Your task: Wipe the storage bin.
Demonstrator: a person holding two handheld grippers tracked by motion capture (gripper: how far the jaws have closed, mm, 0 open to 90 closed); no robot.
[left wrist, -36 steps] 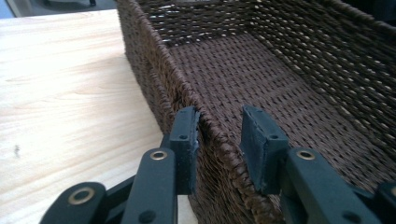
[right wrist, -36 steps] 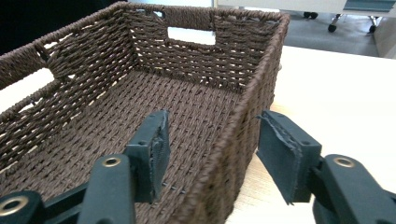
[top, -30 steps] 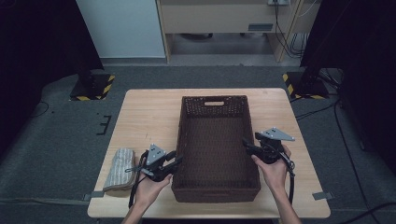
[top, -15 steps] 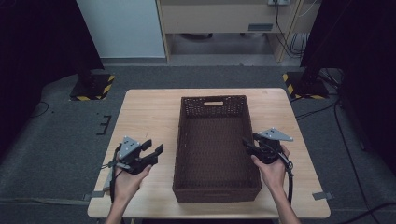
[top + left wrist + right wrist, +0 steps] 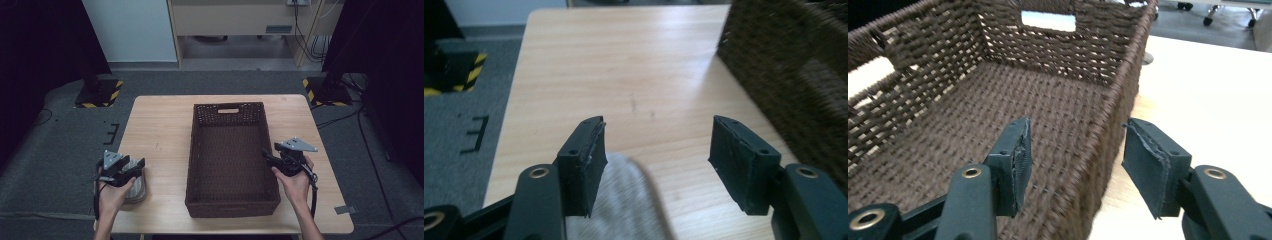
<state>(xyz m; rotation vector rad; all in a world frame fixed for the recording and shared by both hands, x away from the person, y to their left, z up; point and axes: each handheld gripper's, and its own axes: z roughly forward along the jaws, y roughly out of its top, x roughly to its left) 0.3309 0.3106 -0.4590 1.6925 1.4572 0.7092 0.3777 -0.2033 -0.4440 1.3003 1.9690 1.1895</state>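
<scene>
Basket, dark brown wicker, sits mid-table, its long side rim between the spread jaws of the right gripper, one jaw inside the wall and one outside, nothing clamped. Left of it, at the near left edge, a grey folded cloth lies under the left gripper, jaws wide apart just above it

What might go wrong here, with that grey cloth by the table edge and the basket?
The folded grey cloth lies near the table's front-left corner, so a nudge from the open left gripper may push it off. The right gripper straddles the wicker basket's right wall; closing there might drag or tip the basket.
</scene>
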